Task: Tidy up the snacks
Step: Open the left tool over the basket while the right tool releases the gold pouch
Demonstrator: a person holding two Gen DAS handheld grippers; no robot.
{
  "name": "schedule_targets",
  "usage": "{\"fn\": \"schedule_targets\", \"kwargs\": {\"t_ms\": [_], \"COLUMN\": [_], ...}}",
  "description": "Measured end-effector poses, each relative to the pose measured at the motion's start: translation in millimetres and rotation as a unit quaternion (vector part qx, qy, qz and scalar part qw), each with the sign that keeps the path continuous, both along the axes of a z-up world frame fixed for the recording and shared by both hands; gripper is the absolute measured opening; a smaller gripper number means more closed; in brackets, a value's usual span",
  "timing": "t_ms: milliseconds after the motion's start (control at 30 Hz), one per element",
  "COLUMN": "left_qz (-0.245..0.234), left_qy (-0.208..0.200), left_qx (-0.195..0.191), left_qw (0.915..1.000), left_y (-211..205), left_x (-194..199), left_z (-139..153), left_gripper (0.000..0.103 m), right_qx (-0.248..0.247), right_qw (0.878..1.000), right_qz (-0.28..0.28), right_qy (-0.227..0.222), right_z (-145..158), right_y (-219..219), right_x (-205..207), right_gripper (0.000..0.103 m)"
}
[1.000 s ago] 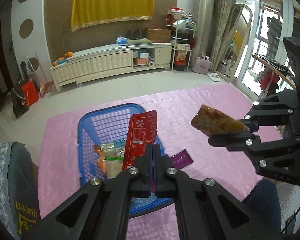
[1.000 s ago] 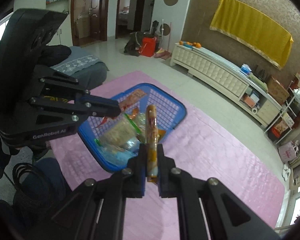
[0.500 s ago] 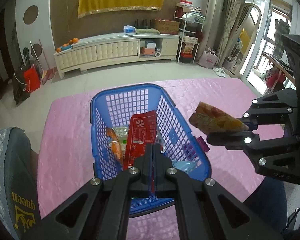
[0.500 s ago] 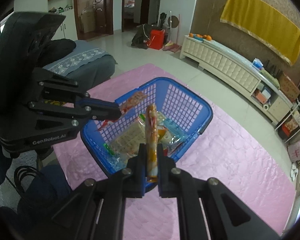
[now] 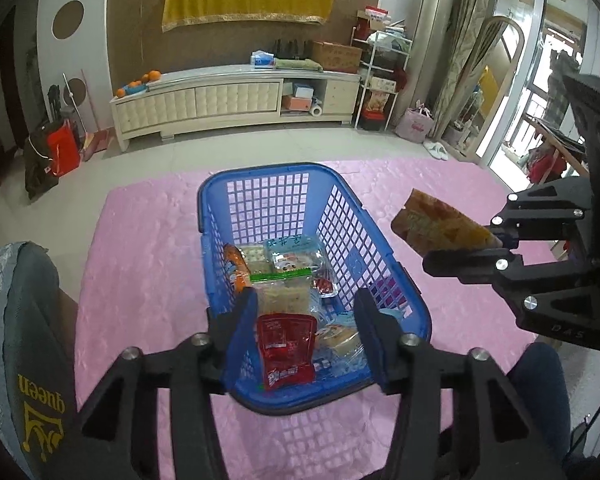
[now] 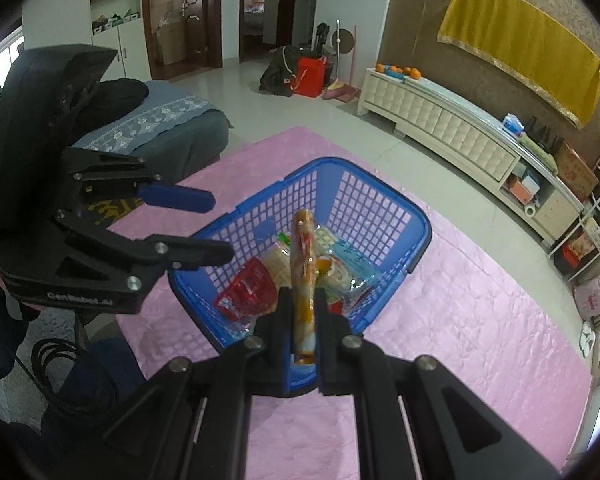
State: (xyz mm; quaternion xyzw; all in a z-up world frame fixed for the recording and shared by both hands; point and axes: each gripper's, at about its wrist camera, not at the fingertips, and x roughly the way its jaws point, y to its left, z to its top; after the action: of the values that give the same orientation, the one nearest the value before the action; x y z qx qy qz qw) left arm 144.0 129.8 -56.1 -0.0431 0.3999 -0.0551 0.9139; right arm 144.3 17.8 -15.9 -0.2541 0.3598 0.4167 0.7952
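A blue plastic basket (image 5: 260, 184) stands on a pink cloth (image 5: 140, 264) and holds several snack packets. A red snack packet (image 5: 286, 350) lies in its near end, between the fingers of my left gripper (image 5: 306, 320), which is open and empty above the basket's near rim. My right gripper (image 6: 302, 320) is shut on an orange-yellow snack packet (image 6: 303, 264) and holds it in the air to the right of the basket. That packet (image 5: 440, 232) also shows in the left wrist view. The red packet (image 6: 246, 294) and the basket (image 6: 380, 176) show in the right wrist view.
A purple packet (image 5: 388, 294) lies on the cloth behind the basket's right wall. A grey cushion (image 5: 16, 340) is at the left. A long white cabinet (image 5: 228, 100) stands against the far wall, with shelves (image 5: 380, 80) to its right.
My left gripper has opened and the red packet has dropped from it into the basket. Both grippers have moved closer over the basket. The right gripper still holds its packet.
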Motion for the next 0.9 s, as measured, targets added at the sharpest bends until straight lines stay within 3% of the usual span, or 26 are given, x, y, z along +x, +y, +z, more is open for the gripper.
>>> {"fn": "schedule_targets", "kwargs": {"t_ms": [200,433,900], "left_qz": [0.0,0.012,0.017], "left_qy": [-0.015,-0.019,-0.004], "left_qx": [0.011,0.012,-0.013], "left_qw": [0.9998,0.9997,0.9998], "left_y": [11.3,26.7,37.8], "left_x": [-19.8,-28.9,-9.6], "left_z": [12.1,11.8,-9.7], "left_gripper": [0.061,0.061,0.061], "right_qx": [0.0,-0.008,-0.051], "right_qw": [1.0,1.0,0.999], "right_qz": [0.001,0.01,-0.006], "right_qy": [-0.003,-0.007,-0.003], "right_z": [4.9,3.9,-26.3], "right_y": [6.2,22.5,40.3], "right_x": [-9.6,-15.3,8.6], "right_gripper": [0.012,0.012,0.012]}}
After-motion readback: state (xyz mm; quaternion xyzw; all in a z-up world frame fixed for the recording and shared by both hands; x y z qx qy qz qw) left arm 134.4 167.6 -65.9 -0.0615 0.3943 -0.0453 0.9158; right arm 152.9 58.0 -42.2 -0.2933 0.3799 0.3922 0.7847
